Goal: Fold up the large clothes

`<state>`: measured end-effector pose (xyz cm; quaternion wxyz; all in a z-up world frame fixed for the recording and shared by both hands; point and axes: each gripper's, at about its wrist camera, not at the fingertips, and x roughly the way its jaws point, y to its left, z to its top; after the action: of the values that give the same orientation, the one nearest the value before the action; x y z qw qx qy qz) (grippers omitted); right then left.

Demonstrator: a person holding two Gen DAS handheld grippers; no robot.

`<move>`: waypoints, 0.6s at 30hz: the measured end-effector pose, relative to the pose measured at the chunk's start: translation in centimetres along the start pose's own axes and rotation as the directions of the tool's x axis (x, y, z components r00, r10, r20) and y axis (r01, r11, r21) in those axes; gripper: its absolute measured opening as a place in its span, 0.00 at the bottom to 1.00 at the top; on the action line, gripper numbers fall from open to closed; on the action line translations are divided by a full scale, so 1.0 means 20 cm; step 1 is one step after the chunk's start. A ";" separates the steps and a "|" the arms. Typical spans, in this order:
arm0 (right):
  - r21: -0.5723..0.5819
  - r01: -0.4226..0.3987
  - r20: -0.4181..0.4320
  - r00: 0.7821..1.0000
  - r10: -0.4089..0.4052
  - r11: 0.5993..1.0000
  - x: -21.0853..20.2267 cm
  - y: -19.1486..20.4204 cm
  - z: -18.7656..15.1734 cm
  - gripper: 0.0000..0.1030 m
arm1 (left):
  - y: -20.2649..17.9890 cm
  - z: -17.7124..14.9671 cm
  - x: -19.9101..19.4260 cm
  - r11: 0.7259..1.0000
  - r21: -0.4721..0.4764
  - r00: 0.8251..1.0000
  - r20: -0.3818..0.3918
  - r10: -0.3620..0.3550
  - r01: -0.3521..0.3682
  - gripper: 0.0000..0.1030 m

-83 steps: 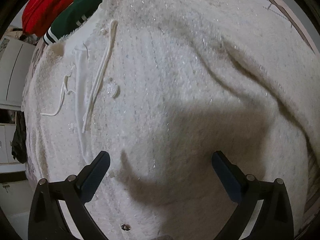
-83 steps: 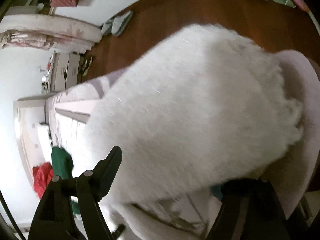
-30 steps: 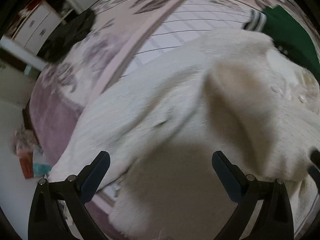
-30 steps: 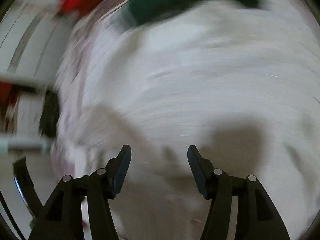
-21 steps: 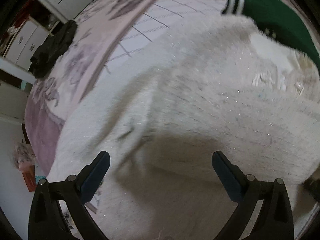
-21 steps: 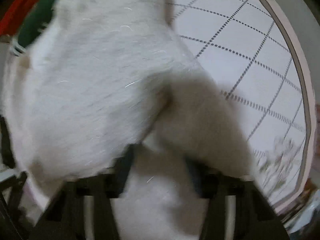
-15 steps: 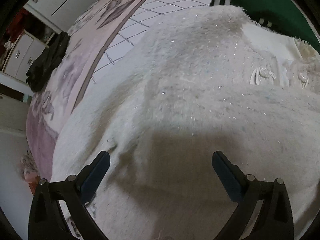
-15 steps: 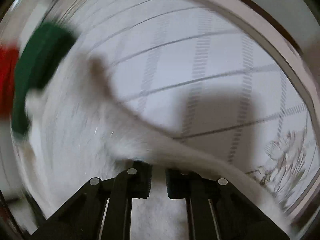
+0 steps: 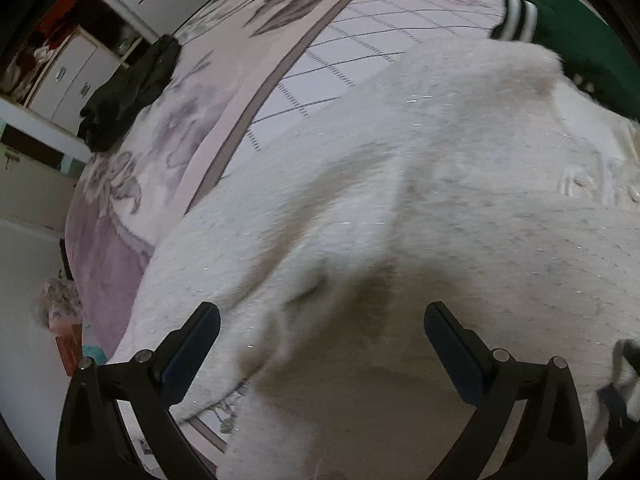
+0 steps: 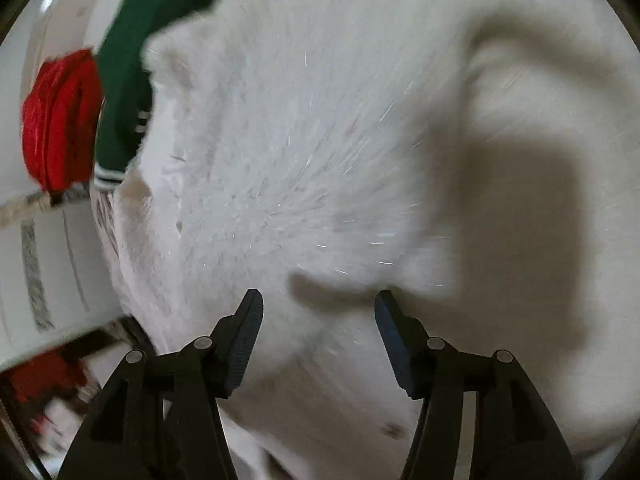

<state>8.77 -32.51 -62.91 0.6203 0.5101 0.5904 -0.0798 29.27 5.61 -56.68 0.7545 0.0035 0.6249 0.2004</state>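
White fluffy sweater (image 9: 420,208) lies on patterned bedspread (image 9: 192,128).

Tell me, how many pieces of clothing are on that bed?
4: white fluffy sweater under both grippers, green garment past its far edge, red one beside that, dark one apart near the bed's edge. Others may be hidden.

Both tongs are black plastic: the left tongs (image 9: 322,336) and the right tongs (image 10: 319,326) each have two angular arms, round silver rivets at the pivots, and flat dark blue ribbed pads (image 10: 244,336) lining the fingers.
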 end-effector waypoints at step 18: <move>-0.462 0.285 -0.023 0.943 -0.333 0.840 0.03 0.48 -0.57 0.52 | 1.01 -0.58 0.16 0.886 -0.462 0.962 -0.220 -0.159 0.041 1.00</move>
<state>8.29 -19.46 -55.80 0.6697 0.2531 0.6980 -0.0131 12.68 22.27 -57.02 0.6583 -0.2303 0.6510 0.2996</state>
